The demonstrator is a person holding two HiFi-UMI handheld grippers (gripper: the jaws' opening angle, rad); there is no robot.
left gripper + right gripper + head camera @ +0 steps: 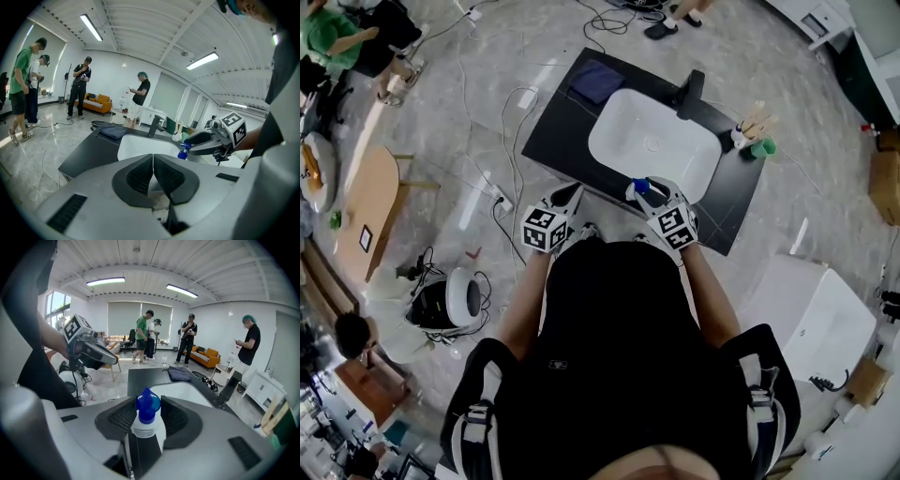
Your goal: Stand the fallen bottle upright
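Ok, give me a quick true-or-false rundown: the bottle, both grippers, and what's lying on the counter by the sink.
1. The right gripper has the bottle between its jaws. True.
2. The bottle has a red top. False: the cap is blue.
3. The left gripper stands wide open. False: its jaws are together, with nothing between them.
4. A dark cloth lies on the black counter beside the white sink. True.
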